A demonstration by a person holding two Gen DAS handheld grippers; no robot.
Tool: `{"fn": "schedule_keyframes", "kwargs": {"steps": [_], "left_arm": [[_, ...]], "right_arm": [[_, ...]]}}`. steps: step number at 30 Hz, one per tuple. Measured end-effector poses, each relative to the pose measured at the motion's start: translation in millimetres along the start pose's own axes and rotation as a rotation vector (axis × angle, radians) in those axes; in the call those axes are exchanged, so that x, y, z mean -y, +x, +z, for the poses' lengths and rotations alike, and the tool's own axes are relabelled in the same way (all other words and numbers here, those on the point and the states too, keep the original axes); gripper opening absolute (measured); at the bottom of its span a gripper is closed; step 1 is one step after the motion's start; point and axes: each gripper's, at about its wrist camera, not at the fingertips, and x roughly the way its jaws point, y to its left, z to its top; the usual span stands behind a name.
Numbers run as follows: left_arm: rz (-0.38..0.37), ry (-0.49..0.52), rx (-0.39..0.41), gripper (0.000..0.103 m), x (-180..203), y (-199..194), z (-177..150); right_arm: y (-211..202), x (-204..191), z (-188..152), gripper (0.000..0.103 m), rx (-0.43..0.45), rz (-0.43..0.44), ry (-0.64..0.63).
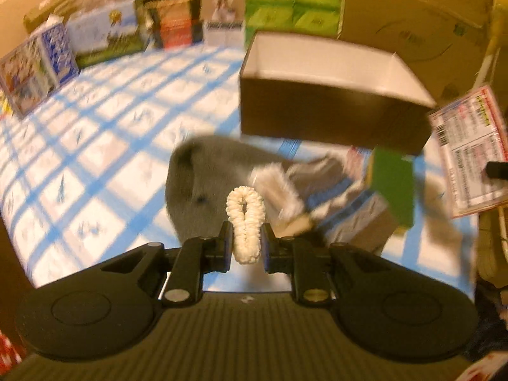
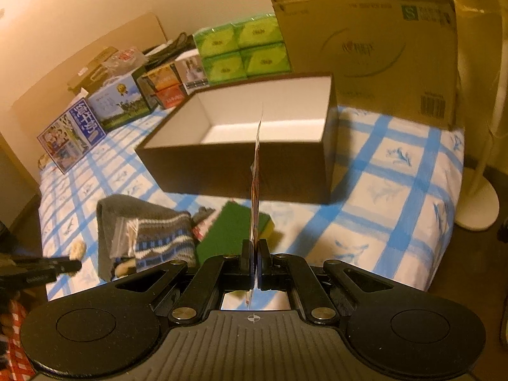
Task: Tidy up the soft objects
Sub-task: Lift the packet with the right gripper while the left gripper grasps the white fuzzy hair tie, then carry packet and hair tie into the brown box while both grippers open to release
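Note:
My left gripper (image 1: pixel 246 243) is shut on a cream scrunchie (image 1: pixel 245 219) and holds it above the blue-checked bedcover. Below it lie a grey knit hat (image 1: pixel 203 184), a striped knit piece (image 1: pixel 320 174) and a green sponge (image 1: pixel 393 187). My right gripper (image 2: pixel 254 254) is shut on a flat printed packet (image 2: pixel 256 171), seen edge-on; the packet also shows in the left wrist view (image 1: pixel 470 149). An open dark box with a white inside (image 2: pixel 235 165) stands beyond, also seen in the left wrist view (image 1: pixel 330 111). The hat (image 2: pixel 127 212) and sponge (image 2: pixel 228 231) lie before it.
Cartons and boxes line the back of the bed (image 1: pixel 104 31). Green tissue packs (image 2: pixel 241 50) and a big cardboard box (image 2: pixel 374 44) stand behind the dark box. A white fan base (image 2: pixel 476 203) stands off the bed at the right.

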Motion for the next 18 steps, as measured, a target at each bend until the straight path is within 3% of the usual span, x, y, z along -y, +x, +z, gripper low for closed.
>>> {"fn": "schedule_keyframes", "kwargs": {"steps": [10,18], "left_arm": [[-0.078,0.106,0.121,0.017,40,7,93],[-0.132,0.151,0.134,0.017,76,49,166]], "right_arm": [[3,-1,59,0.002,0.086,0.063,-0.014],[26,-1,122,0.002,0.147,0.071,-0.022]]}}
